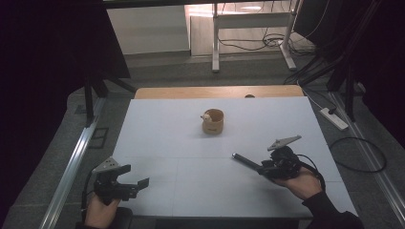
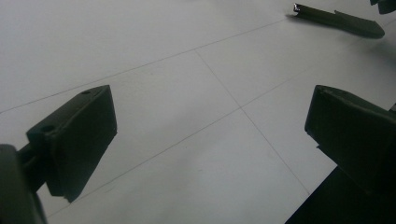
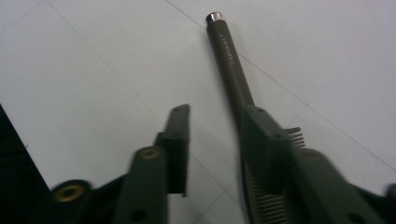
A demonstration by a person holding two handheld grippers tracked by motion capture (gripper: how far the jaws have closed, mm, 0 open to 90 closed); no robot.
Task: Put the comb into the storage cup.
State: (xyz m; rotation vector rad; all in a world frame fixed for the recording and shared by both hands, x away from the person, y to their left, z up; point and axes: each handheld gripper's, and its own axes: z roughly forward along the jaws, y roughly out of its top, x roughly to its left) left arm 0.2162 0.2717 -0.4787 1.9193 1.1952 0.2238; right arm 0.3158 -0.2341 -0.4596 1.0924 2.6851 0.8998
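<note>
Right gripper view — comb (image 3: 233,70) lies beside one jaw of right tool (image 3: 219,140).

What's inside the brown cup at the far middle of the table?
A small pale thing sits at the rim of the brown cup, on its left side. The cup's wall hides anything deeper, and the view is too distant to identify the thing.

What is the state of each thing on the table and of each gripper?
Comb: lying flat on the table, its toothed end between the right gripper's jaws.
Right gripper: not yet clamped; one jaw stands apart from the comb.
Left gripper: open, holding nothing.
Cup: upright, apart from both grippers.
</note>
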